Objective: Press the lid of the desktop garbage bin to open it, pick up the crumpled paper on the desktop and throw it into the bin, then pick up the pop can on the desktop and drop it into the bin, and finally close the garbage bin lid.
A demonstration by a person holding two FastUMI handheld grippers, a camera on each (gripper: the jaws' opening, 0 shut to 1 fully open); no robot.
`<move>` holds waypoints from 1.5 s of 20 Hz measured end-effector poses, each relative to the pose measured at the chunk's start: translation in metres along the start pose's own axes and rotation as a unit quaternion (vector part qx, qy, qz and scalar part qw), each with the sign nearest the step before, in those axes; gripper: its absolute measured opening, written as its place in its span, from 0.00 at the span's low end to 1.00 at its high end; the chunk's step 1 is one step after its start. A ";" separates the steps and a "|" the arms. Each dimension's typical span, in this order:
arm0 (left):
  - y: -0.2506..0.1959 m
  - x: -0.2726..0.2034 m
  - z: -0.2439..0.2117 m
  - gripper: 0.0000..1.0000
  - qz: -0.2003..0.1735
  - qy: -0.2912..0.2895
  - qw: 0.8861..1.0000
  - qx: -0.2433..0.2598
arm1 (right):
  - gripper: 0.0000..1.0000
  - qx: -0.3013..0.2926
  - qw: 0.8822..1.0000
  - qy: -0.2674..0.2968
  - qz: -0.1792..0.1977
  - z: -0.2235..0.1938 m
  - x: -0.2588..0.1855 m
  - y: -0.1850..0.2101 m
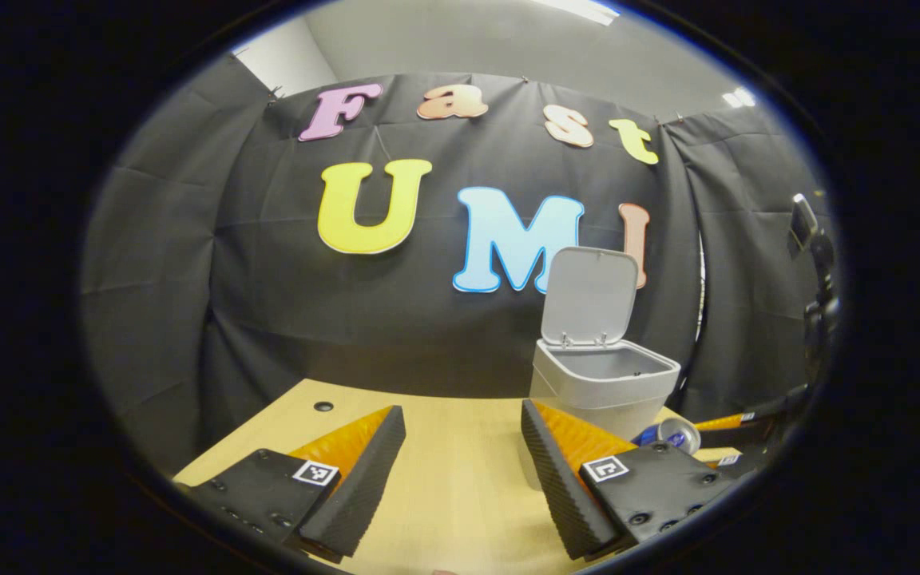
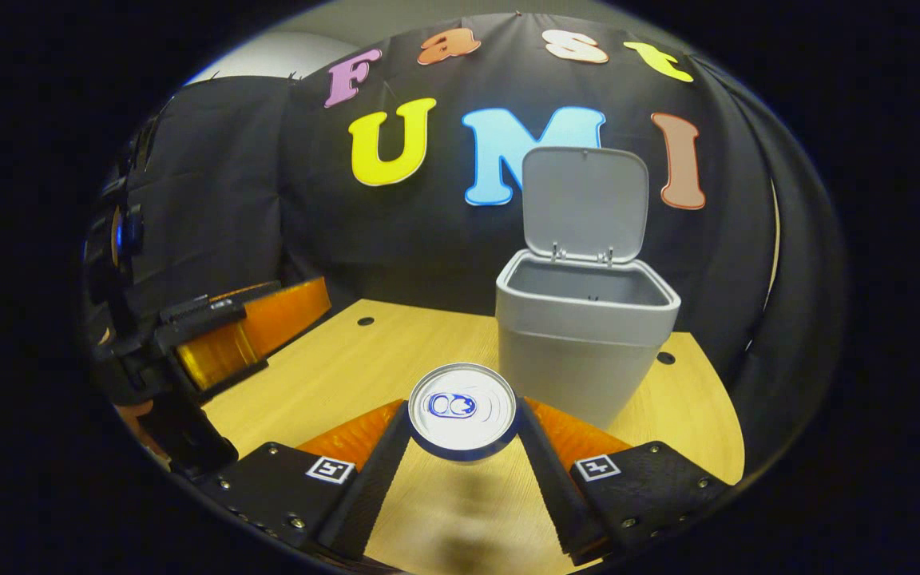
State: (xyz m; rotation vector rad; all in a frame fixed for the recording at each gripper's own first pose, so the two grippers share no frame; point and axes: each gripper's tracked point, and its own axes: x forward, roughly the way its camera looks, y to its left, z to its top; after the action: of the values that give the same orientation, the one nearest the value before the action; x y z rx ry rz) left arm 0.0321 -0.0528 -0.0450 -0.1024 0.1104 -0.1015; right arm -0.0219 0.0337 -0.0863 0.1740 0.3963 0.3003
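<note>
A grey desktop bin (image 2: 580, 335) stands on the wooden table (image 2: 348, 375) with its lid (image 2: 584, 204) tipped up and open. The pop can (image 2: 462, 411) sits between the fingers of my right gripper (image 2: 462, 417), its silver top facing the camera; both fingers press on its sides, just in front of the bin. My left gripper (image 1: 461, 415) is open over the table with nothing between its fingers. In the left gripper view the bin (image 1: 600, 383) is at the right, with the pop can (image 1: 674, 434) and the right gripper (image 1: 727, 422) beside it. The left gripper (image 2: 268, 331) hovers at the left in the right gripper view.
The table has small round holes (image 1: 323, 406) (image 2: 665, 358) near its back edge. A dark stand with a device (image 1: 815, 263) rises at the far right of the left gripper view. Black cloth walls close the booth behind and beside the table.
</note>
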 end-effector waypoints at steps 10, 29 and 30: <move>-0.008 0.004 0.004 0.95 -0.007 -0.006 1.000 -0.004 | 0.85 0.008 0.995 -0.097 -0.036 0.068 0.003 -0.037; -0.012 0.024 0.013 0.96 -0.015 -0.007 1.000 -0.020 | 0.84 -0.012 0.989 -0.128 -0.079 0.112 0.084 -0.075; -0.012 0.027 0.012 0.96 -0.015 -0.005 1.000 -0.019 | 0.84 -0.013 0.989 -0.123 -0.082 0.110 0.087 -0.077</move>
State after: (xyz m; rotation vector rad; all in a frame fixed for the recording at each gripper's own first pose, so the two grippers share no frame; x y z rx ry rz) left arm 0.0586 -0.0662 -0.0347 -0.1424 0.1004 -0.1279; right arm 0.1184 -0.0229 -0.0343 0.1505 0.1602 0.1198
